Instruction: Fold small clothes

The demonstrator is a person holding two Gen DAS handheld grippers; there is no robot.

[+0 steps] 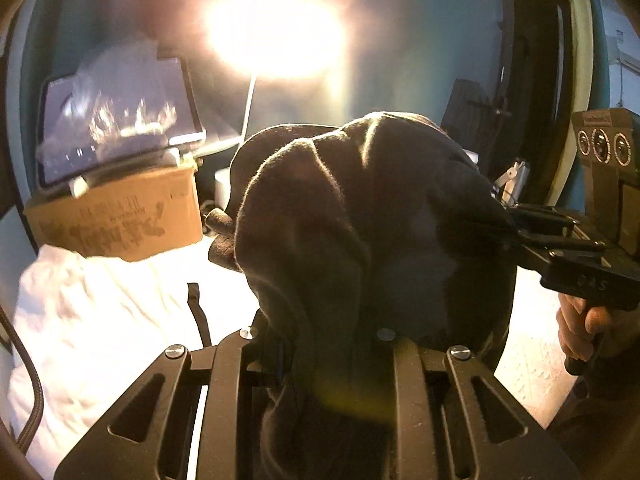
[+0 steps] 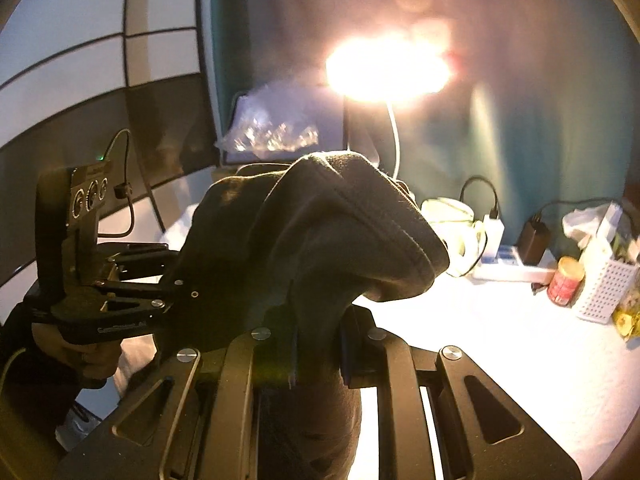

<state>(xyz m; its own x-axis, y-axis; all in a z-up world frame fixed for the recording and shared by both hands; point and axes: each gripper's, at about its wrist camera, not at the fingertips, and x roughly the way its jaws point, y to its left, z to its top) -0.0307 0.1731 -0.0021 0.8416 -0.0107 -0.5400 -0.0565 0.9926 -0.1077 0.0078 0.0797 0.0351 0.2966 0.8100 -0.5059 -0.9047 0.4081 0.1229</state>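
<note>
We held dark garment (image 1: pixel 360 220) aloft, in front of lamp (image 1: pixel 276 32), above white cloth (image 1: pixel 100 312). Left gripper (image 1: pixel 320 360) and right gripper (image 2: pixel 316 356) each pinched an edge, jaws nearly closed, probably to spread it for folding.

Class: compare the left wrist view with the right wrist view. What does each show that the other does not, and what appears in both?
Only the left wrist view shows a cardboard box and a crumpled white cloth.

Only the right wrist view shows a red can, a white perforated basket, a black charger and a white power strip.

Both show the dark garment held up between the left gripper and the right gripper, each with its jaws closed on the fabric, plus the glaring lamp and the bag-covered screen.
</note>
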